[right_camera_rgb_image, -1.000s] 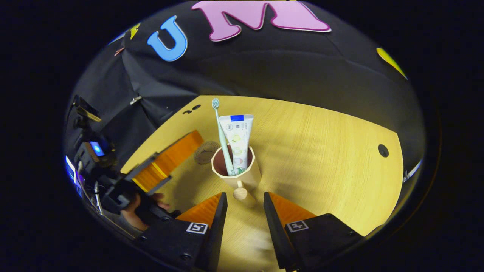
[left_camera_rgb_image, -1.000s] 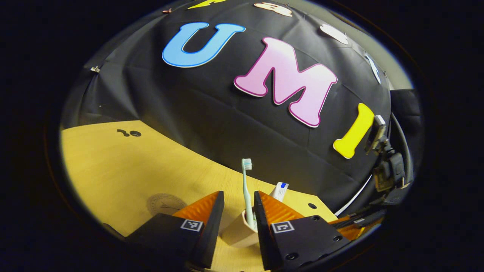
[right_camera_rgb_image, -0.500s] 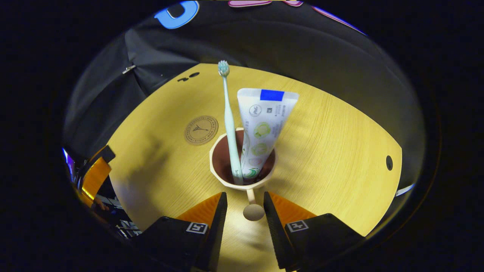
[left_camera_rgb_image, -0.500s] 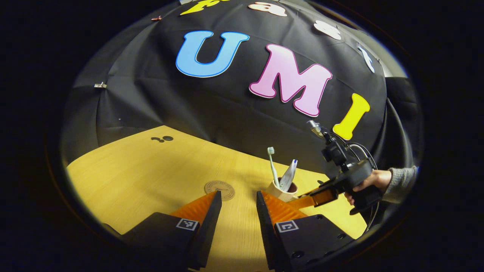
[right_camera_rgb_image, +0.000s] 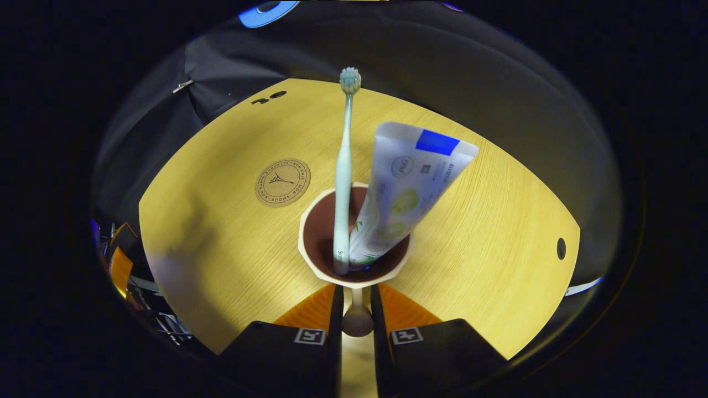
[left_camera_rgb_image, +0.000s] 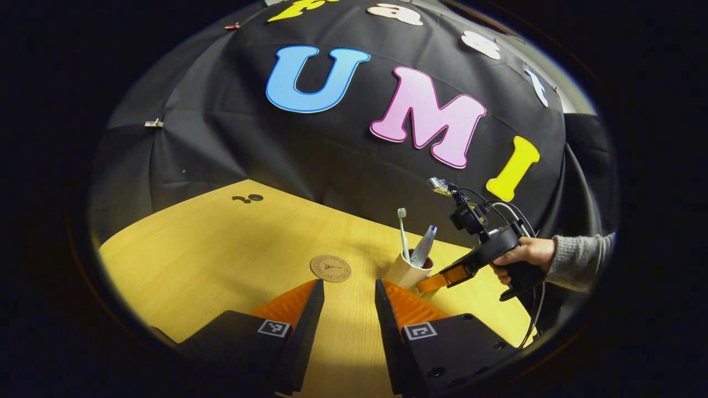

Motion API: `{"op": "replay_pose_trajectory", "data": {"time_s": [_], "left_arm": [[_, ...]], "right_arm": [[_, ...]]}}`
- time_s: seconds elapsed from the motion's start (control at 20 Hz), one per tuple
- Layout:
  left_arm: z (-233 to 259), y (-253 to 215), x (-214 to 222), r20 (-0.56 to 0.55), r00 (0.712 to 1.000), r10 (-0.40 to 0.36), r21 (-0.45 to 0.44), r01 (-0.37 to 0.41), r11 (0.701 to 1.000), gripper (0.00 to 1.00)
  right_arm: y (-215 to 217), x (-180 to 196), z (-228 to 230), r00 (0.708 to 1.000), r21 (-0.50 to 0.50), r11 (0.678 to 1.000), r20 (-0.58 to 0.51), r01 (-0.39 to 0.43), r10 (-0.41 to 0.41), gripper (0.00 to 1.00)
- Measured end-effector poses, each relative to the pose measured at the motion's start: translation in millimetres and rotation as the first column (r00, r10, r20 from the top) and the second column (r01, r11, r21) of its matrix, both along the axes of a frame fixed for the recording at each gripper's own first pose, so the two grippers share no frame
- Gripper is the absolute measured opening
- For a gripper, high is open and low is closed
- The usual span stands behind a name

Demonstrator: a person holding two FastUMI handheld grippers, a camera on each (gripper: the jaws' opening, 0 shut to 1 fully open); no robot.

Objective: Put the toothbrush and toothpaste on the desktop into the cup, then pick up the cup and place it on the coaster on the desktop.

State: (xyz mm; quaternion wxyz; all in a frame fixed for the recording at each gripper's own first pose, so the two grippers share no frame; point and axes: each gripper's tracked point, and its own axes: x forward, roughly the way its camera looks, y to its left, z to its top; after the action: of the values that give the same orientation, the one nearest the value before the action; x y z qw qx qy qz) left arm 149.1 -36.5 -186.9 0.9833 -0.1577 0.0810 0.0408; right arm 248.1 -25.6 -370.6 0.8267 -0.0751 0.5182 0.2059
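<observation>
R gripper [right_camera_rgb_image: 354,309]: fingers closed on the cup's handle knob [right_camera_rgb_image: 357,321]. Cup [right_camera_rgb_image: 354,243] on table [right_camera_rgb_image: 487,232], w/ toothbrush [right_camera_rgb_image: 344,182] & toothpaste [right_camera_rgb_image: 404,188] inside. Coaster [right_camera_rgb_image: 282,182] at 10 o'clock. L gripper [left_camera_rgb_image: 345,301]: fingers apart, holding 0.

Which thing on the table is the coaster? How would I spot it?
Look at the wooden tabletop. A cup stands there with a toothbrush and toothpaste in it. Beside the cup, not touching it, lies the coaster: a flat round brown disc with a small stamped emblem in its middle, the one thing lying flat.
</observation>
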Motion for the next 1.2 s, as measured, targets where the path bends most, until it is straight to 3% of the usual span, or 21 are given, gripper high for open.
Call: {"op": "replay_pose_trajectory", "data": {"time_s": [0.05,0.3,0.45,0.75,1.2], "left_arm": [[0.7,2.1,-0.6,0.000,1.000,0.002,0.005,-0.002,1.000,0.60],[1.1,11.4,-4.8,-0.003,1.000,0.014,0.003,-0.014,1.000,0.60],[2.2,15.0,-9.4,-0.005,1.000,0.016,0.007,-0.016,1.000,0.60],[8.6,26.0,-25.0,-0.006,1.000,0.015,-0.002,-0.015,1.000,0.60],[-2.6,58.2,-50.6,-0.030,0.999,0.018,-0.033,-0.019,0.999,0.60]], "right_arm": [[0.8,1.5,-0.5,1.000,-0.004,1.000,0.005,0.002,-0.002,0.27],[3.4,1.8,8.9,0.997,0.027,0.999,0.068,0.028,-0.030,0.14],[9.8,9.2,26.3,0.988,0.054,0.998,0.150,0.040,-0.048,0.14],[51.1,20.5,57.5,0.988,0.100,0.995,0.154,0.009,-0.024,0.14],[124.7,43.0,49.5,0.991,0.086,0.995,0.130,-0.056,0.044,0.14]]}}
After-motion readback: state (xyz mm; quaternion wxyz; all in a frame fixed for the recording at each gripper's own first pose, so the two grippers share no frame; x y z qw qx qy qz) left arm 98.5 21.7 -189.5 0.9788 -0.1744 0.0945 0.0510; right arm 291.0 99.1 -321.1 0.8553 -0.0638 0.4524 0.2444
